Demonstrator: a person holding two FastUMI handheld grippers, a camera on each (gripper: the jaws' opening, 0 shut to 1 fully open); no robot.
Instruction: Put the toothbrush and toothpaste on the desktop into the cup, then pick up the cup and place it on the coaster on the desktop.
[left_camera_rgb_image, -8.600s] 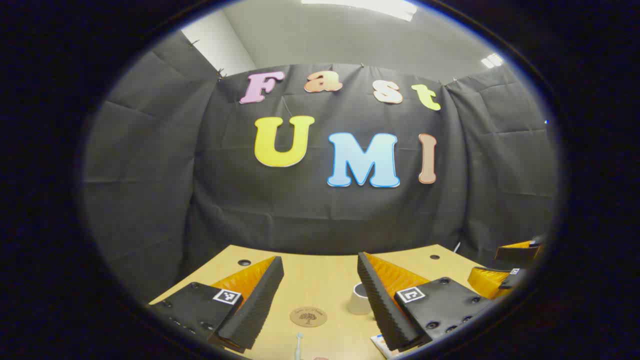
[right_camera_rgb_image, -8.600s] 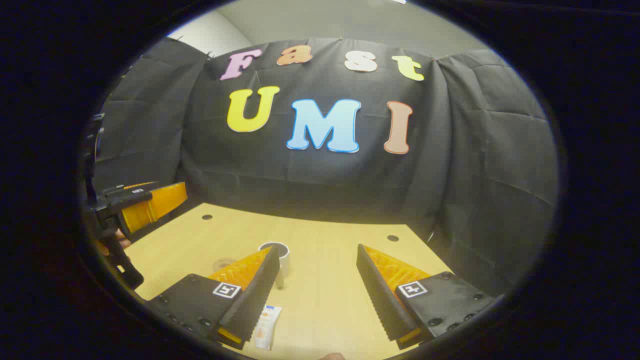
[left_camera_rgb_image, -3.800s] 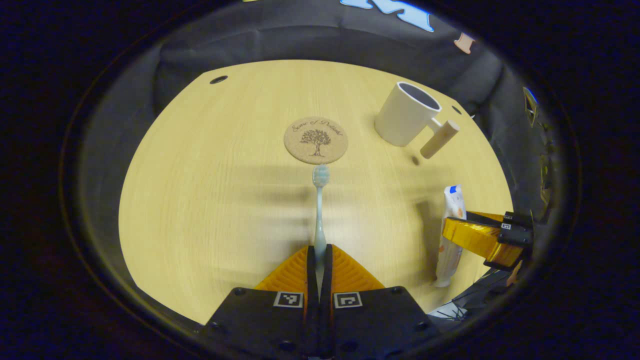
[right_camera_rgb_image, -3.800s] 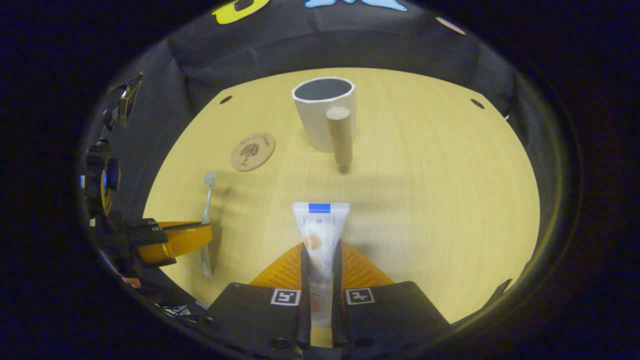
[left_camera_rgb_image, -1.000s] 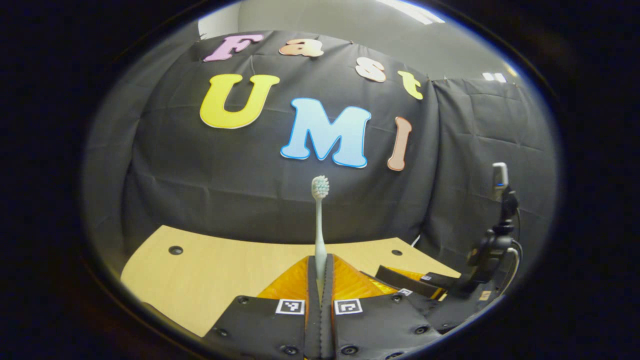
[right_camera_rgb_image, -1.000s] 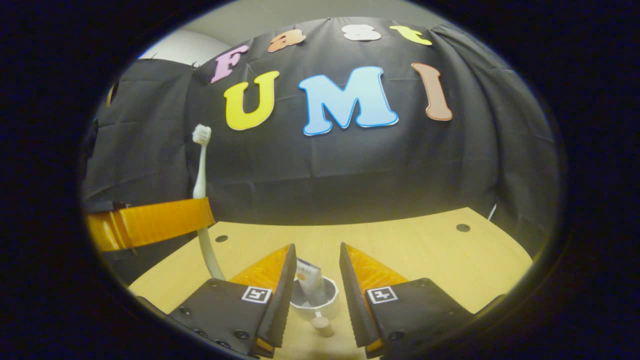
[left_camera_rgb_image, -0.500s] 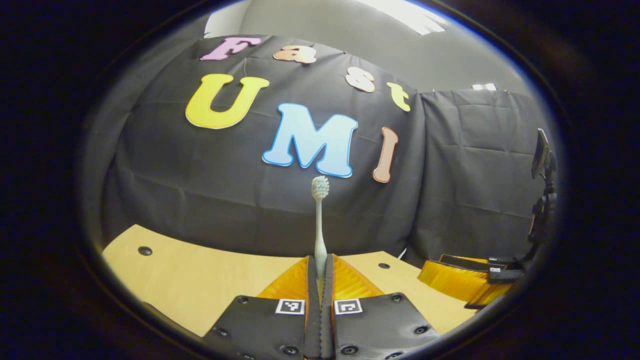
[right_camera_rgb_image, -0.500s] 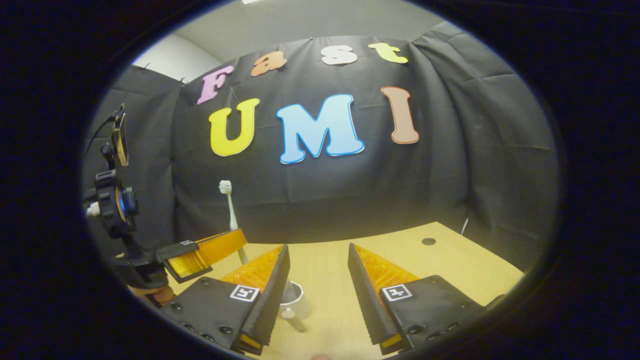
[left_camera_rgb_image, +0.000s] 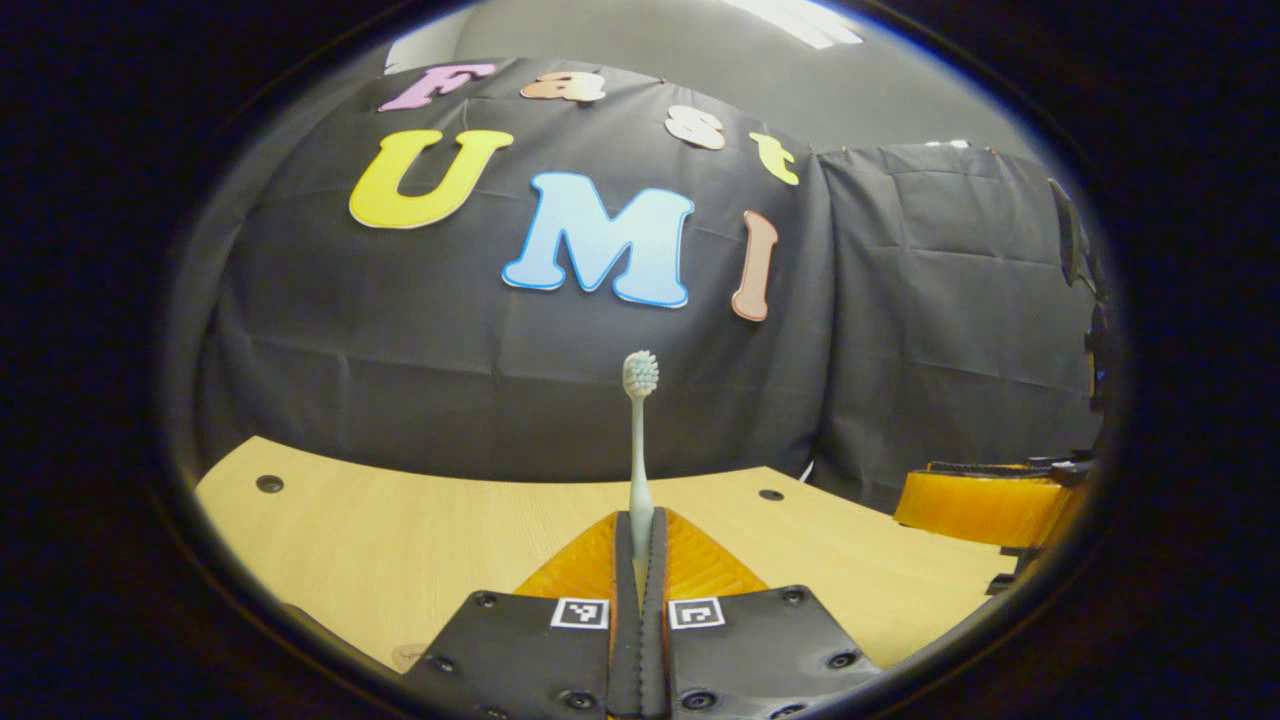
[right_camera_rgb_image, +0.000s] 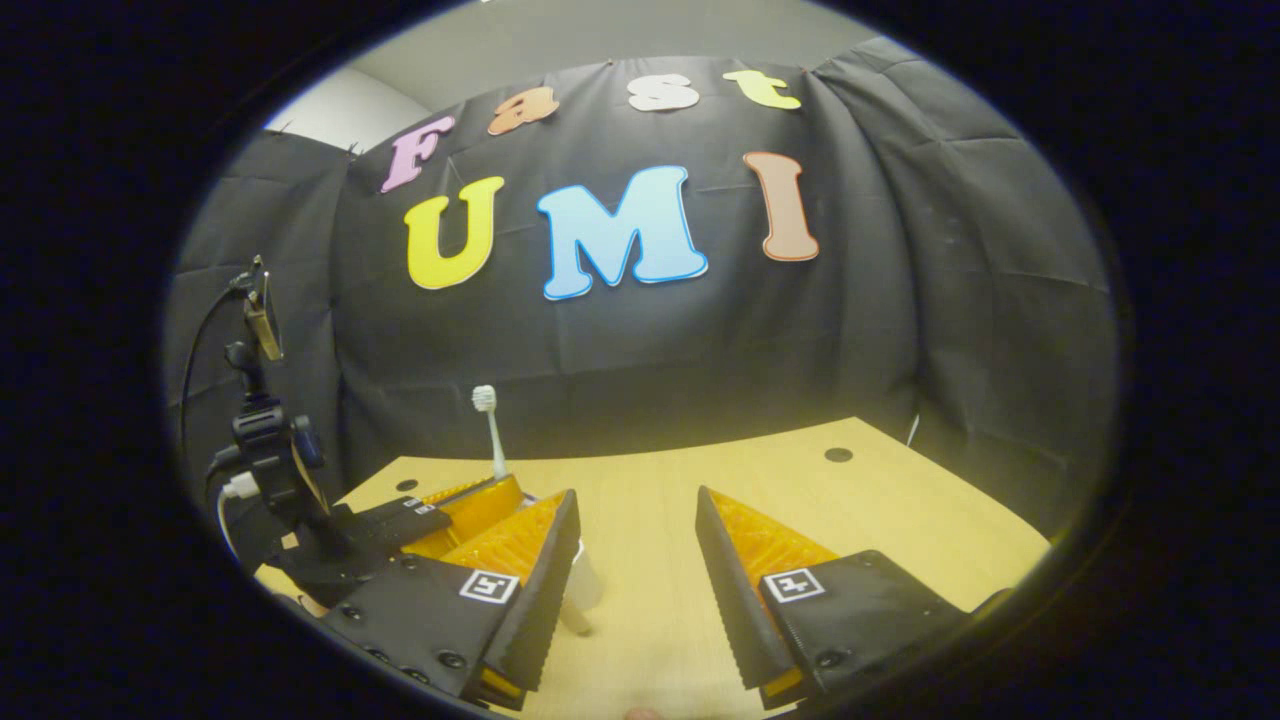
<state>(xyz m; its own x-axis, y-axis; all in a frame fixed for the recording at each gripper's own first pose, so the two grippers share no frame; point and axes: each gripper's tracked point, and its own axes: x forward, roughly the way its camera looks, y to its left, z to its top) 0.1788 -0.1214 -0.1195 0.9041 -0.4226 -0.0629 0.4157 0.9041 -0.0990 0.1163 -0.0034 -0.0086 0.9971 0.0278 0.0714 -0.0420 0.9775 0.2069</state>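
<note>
Toothbrush: pale, slim-handled plastic toothbrush (left_camera_rgb_image: 639, 440), upright, bristle head on top; lower handle pinched between the two fingers of the left gripper (left_camera_rgb_image: 640, 560), which are pressed together on it. In the right gripper view the same brush (right_camera_rgb_image: 490, 425) rises from that gripper (right_camera_rgb_image: 470, 500) at the left, its head against the black cloth wall (right_camera_rgb_image: 900, 300).

Left gripper: held above the light wooden desktop (left_camera_rgb_image: 400, 530); its body with a small mounted device and cable is seen in the right gripper view, just left of the right gripper's own near finger.

Cup: white cup (right_camera_rgb_image: 585, 580), only a sliver seen between the right gripper's fingers, partly hidden behind its left finger; a light wooden handle end (right_camera_rgb_image: 572, 618) pokes out below it. Stands on the desktop. Contents cannot be made out.

Right gripper: right gripper (right_camera_rgb_image: 630, 590) with fingers spread wide, holding nothing, hovering over the desktop near the cup. In the left gripper view one of its fingers (left_camera_rgb_image: 985, 505) shows at the right edge, well apart from the toothbrush.

Desktop: small dark round holes near the far edge (right_camera_rgb_image: 838, 455).
</note>
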